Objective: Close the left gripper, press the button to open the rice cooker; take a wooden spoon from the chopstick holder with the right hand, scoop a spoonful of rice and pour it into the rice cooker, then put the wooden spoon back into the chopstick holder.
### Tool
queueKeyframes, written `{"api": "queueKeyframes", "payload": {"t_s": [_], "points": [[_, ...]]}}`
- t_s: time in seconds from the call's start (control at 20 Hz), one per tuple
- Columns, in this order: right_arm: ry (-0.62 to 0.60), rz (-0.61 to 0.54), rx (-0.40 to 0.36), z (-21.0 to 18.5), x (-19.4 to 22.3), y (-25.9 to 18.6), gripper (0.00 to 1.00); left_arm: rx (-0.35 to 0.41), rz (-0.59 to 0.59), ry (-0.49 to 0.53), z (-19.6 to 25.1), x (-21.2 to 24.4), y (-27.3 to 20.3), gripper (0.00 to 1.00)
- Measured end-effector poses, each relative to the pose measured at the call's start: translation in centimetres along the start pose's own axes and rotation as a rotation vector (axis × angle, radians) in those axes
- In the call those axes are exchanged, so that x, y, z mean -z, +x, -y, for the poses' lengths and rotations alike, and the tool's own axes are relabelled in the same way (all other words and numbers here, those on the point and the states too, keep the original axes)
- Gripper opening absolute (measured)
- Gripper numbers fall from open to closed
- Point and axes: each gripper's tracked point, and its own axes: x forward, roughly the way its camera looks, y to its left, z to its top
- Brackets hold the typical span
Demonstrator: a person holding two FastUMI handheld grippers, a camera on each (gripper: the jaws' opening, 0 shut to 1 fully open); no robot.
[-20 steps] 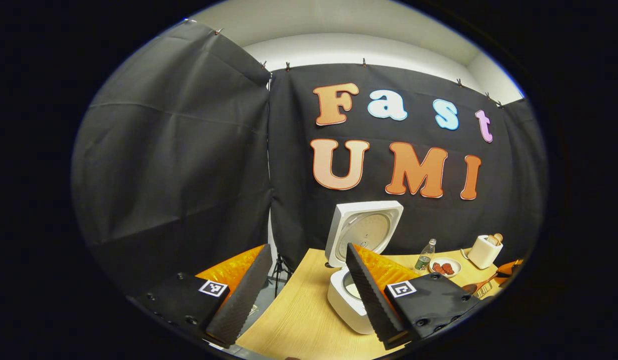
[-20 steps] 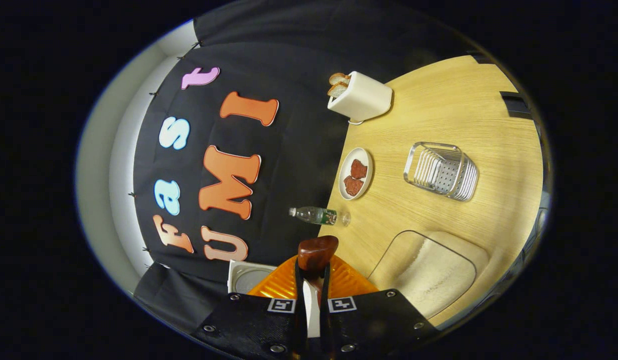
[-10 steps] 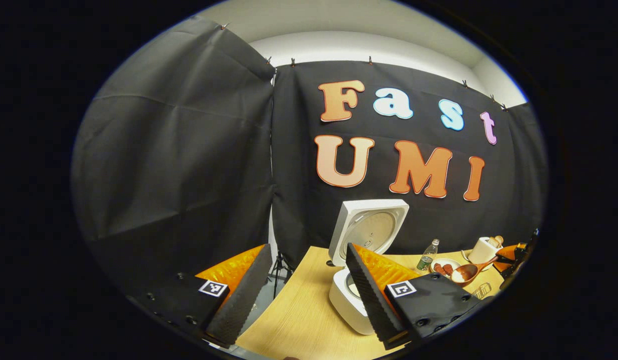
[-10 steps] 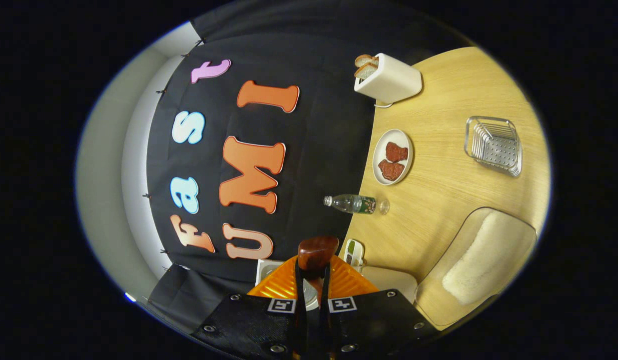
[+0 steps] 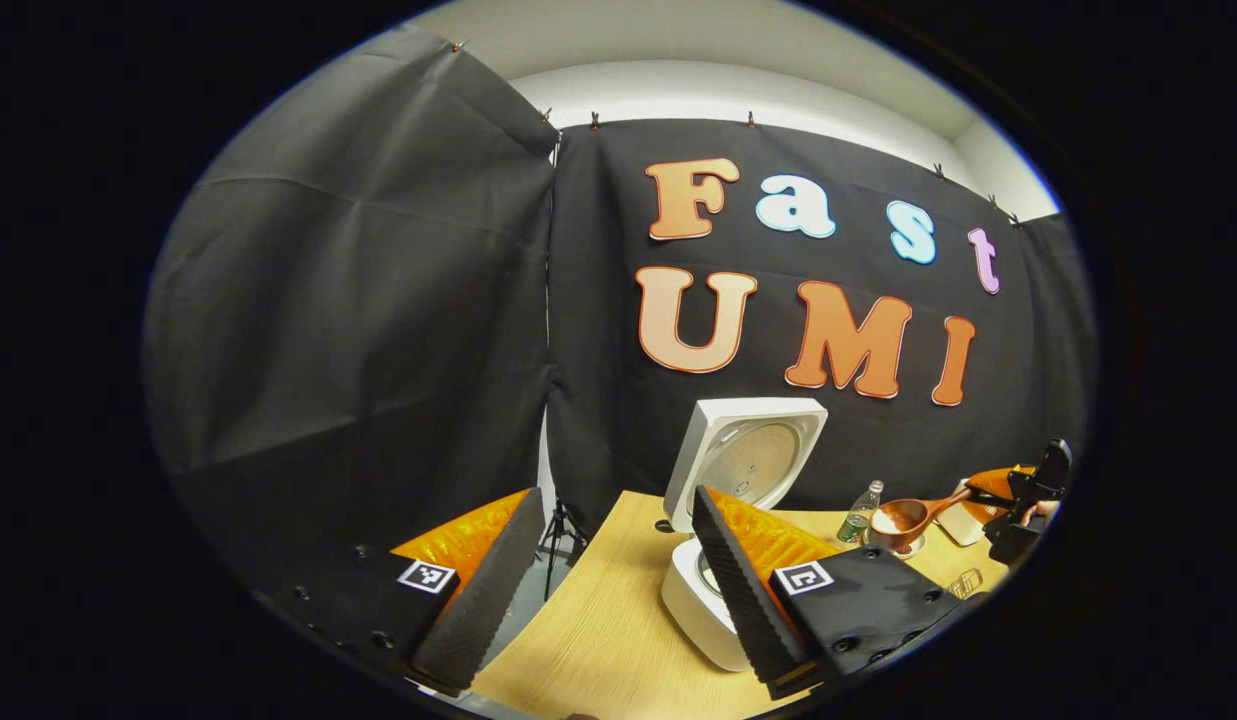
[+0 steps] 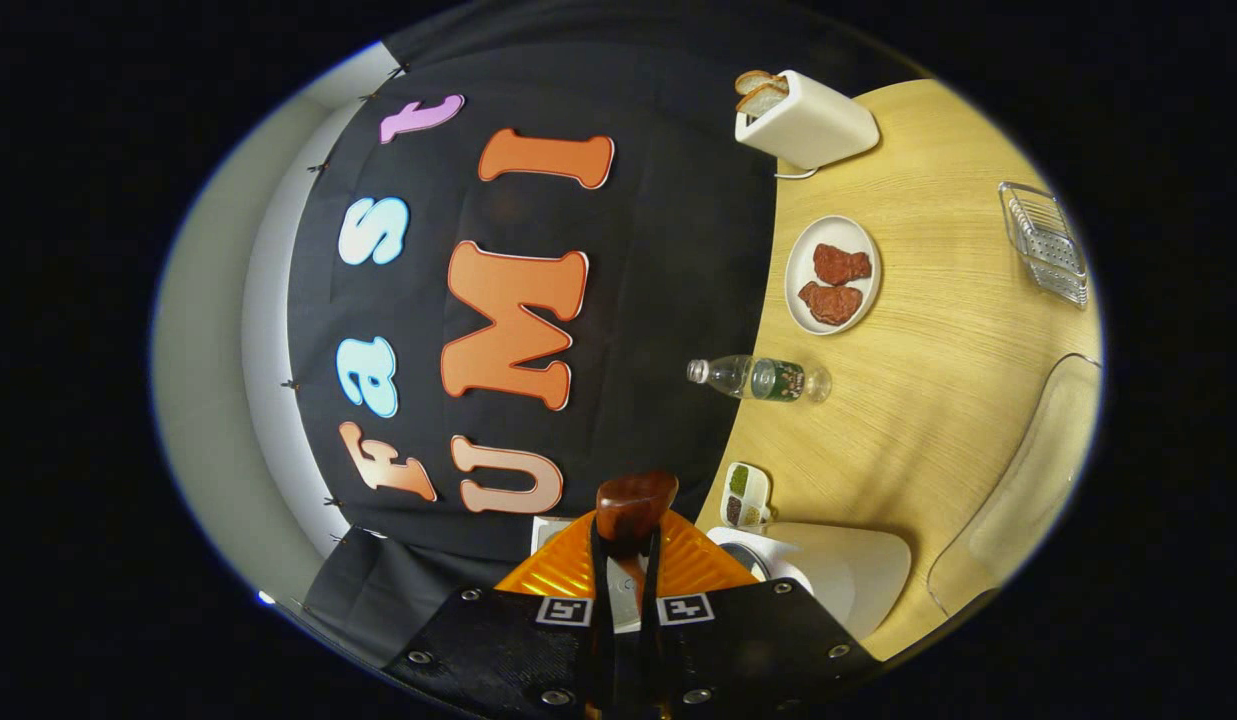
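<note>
The right gripper was clamped on the wooden spoon, its rice-filled bowl near the open rice cooker; the left gripper stood apart.

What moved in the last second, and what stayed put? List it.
In the left gripper view, the right gripper has carried the wooden spoon, its bowl holding rice, up off the table and closer to the open rice cooker. In the right gripper view, the plate, bottle and toaster slid across as that hand travelled. Unchanged: right jaws clamped on the spoon handle, left gripper open, cooker lid up.
</note>
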Motion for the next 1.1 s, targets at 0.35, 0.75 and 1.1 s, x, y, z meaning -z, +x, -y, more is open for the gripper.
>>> {"api": "queueKeyframes", "payload": {"t_s": [0.35,0.75,1.1], "points": [[-0.205,-0.017,-0.046,-4.7,2.8,3.6,0.10,-0.009,-0.002,0.002,-0.7,0.3,0.5,1.00],[-0.495,0.001,-0.034,-6.3,4.8,5.1,0.09,-0.024,-0.022,0.000,-1.8,1.4,0.8,1.00],[-0.628,-0.013,-0.054,-7.2,6.7,5.6,0.10,-0.025,-0.027,-0.001,-2.2,1.7,1.1,1.00]]}}
